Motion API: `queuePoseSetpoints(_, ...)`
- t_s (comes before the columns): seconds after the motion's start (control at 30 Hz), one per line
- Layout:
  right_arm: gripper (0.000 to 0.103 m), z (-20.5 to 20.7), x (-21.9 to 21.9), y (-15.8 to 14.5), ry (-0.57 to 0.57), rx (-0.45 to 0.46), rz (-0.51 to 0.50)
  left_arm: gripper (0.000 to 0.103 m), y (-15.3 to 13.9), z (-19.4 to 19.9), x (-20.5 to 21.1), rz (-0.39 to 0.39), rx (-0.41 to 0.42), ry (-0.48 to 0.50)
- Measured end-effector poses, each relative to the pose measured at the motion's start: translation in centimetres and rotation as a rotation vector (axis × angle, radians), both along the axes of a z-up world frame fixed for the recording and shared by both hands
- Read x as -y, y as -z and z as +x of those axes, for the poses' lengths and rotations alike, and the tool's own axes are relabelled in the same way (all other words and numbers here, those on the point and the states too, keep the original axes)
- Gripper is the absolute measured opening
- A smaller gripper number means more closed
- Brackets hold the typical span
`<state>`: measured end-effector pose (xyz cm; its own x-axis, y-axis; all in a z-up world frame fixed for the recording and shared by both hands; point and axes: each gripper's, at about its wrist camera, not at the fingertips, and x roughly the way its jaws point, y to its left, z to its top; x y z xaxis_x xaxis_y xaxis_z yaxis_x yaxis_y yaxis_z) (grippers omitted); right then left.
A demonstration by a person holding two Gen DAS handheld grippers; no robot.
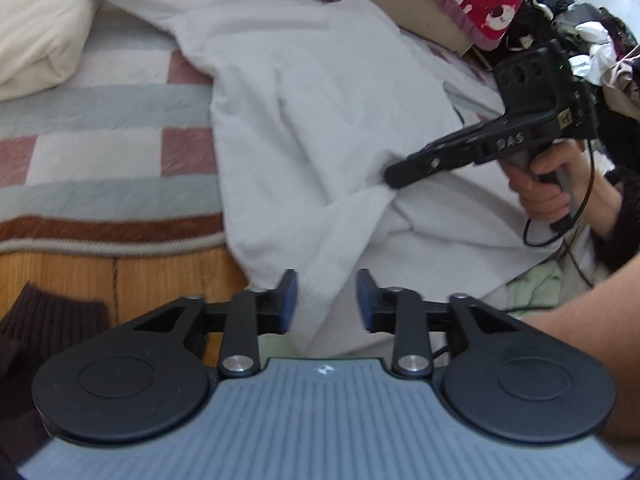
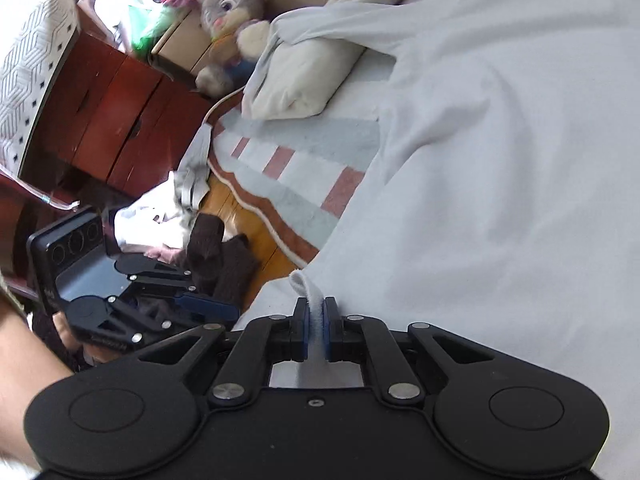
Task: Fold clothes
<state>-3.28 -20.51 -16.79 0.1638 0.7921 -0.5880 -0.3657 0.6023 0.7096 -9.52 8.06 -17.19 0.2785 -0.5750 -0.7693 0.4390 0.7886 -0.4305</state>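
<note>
At the far left of the left wrist view, a cream pillow [image 1: 36, 36] lies at the head of the bed on a striped blanket [image 1: 100, 136] of grey, pink and white blocks with a brown border. Below the blanket's edge shows a strip of wooden floor [image 1: 160, 276] and a dark brown knitted garment [image 1: 48, 320].

To the right of these, the white garment [image 1: 304, 92] spreads across the bed, wrinkled, its near edge hanging toward the camera. The left gripper [image 1: 327, 300] hovers at that near edge with its jaws spread; a fold of the white cloth lies in the gap between them, but the blue pads [image 1: 290, 300] do not press on it.

Further right, the right gripper [image 1: 394, 178] comes in from the side, held in a hand [image 1: 548, 184], its tips buried in a bunched ridge of the garment. Behind it sit a pillow with a red bear print [image 1: 496, 8] and a heap of dark clothes [image 1: 592, 32].

The right wrist view shows a red-brown wooden cabinet [image 2: 104, 116] and a grey plush rabbit [image 2: 228, 8] at left, then the same garment [image 2: 500, 160] filling the right. Here the right gripper [image 2: 317, 320] has its jaws pressed together, pinching a thin upright fold of white cloth between the pads.
</note>
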Motion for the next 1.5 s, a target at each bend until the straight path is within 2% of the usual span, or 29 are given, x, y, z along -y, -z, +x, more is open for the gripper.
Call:
queuePoseSetpoints(0.07,0.008,-0.1,0.0,-0.2,0.018,0.007,-0.001,0.048,0.1,0.3,0.9,0.026,0.006,0.006)
queuePoseSetpoints(0.1,0.008,-0.2,0.0,-0.2,0.028,0.010,0.002,0.056,0.3,0.4,1.3,0.048,0.005,0.007)
queuePoseSetpoints(0.13,0.008,-0.2,0.1,-0.3,0.039,0.012,0.011,0.070,0.4,0.5,1.8,0.070,0.004,0.009)
queuePoseSetpoints(0.17,0.008,-0.2,0.1,-0.4,0.049,0.012,0.023,0.077,0.6,0.7,2.2,0.099,0.000,-0.001)
queuePoseSetpoints(0.2,0.008,-0.1,0.1,-0.5,0.055,0.006,0.044,0.082,1.1,0.9,2.5,0.140,-0.007,-0.031)
queuePoseSetpoints(0.27,0.008,-0.3,0.6,-1.2,0.051,-0.011,0.093,0.082,2.1,1.3,2.5,0.188,-0.020,-0.088)
queuePoseSetpoints(0.3,0.008,-0.6,0.8,-1.7,0.044,-0.013,0.118,0.080,2.4,1.4,2.3,0.197,-0.019,-0.111)
queuePoseSetpoints(0.33,0.009,-0.9,1.1,-2.3,0.037,-0.015,0.142,0.074,2.5,1.2,2.1,0.209,0.000,-0.129)
queuePoseSetpoints(0.37,0.009,-1.2,1.4,-2.9,0.030,-0.017,0.167,0.061,2.7,1.1,2.0,0.220,0.019,-0.147)
queuePoseSetpoints(0.43,0.008,-1.9,1.8,-4.1,0.007,-0.002,0.189,0.002,2.3,0.5,1.6,0.241,0.051,-0.199)
queuePoseSetpoints(0.5,0.009,-2.6,2.4,-4.6,-0.019,0.009,0.135,0.003,1.7,-0.1,1.3,0.262,0.080,-0.258)
queuePoseSetpoints(0.53,0.014,-2.9,2.7,-4.7,-0.028,0.011,0.097,0.003,1.2,-0.6,1.0,0.262,0.101,-0.292)
queuePoseSetpoints(0.6,0.019,-3.5,4.0,-4.9,-0.007,0.011,-0.021,0.003,-0.5,-2.2,0.0,0.222,0.161,-0.364)
queuePoseSetpoints(0.63,0.026,-3.9,5.1,-4.9,0.021,0.009,-0.099,0.003,-1.0,-2.7,-0.3,0.214,0.165,-0.377)
queuePoseSetpoints(0.67,0.042,-4.3,6.3,-5.0,0.049,-0.002,-0.180,0.003,-1.4,-3.1,-0.5,0.206,0.170,-0.389)
queuePoseSetpoints(0.7,0.047,-4.6,7.6,-5.2,0.069,-0.010,-0.252,0.003,-1.7,-3.4,-0.5,0.216,0.177,-0.388)
queuePoseSetpoints(0.77,0.047,-5.6,10.3,-6.1,0.102,-0.002,-0.392,0.003,-1.3,-3.1,0.1,0.282,0.180,-0.359)
queuePoseSetpoints(0.87,0.047,-6.7,14.7,-8.0,0.178,-0.033,-0.532,0.003,-0.8,-2.4,0.0,0.271,0.143,-0.378)
queuePoseSetpoints(0.97,0.048,-7.9,18.7,-10.1,0.261,-0.080,-0.550,0.003,-1.0,-2.3,-0.1,0.256,0.145,-0.406)
queuePoseSetpoints(1.03,0.055,-8.8,20.5,-11.0,0.306,-0.121,-0.515,0.003,-1.5,-2.2,-0.5,0.230,0.150,-0.437)
queuePoseSetpoints(1.1,0.056,-9.7,21.4,-11.2,0.337,-0.170,-0.456,0.004,-1.8,-2.0,-1.0,0.195,0.148,-0.473)
queuePoseSetpoints(1.2,0.057,-11.6,19.9,-11.0,0.306,-0.173,-0.392,0.004,-1.9,-1.8,-1.3,0.176,0.133,-0.490)
queuePoseSetpoints(1.33,0.057,-13.6,16.4,-10.5,0.220,-0.127,-0.464,0.004,-1.7,-1.7,-0.8,0.207,0.129,-0.468)
queuePoseSetpoints(1.43,0.058,-14.1,15.9,-10.3,0.251,-0.120,-0.482,0.004,-1.8,-1.4,-0.7,0.214,0.128,-0.459)
queuePoseSetpoints(1.5,0.058,-13.9,16.5,-10.2,0.298,-0.151,-0.429,0.004,-1.8,-1.2,-0.7,0.218,0.126,-0.453)
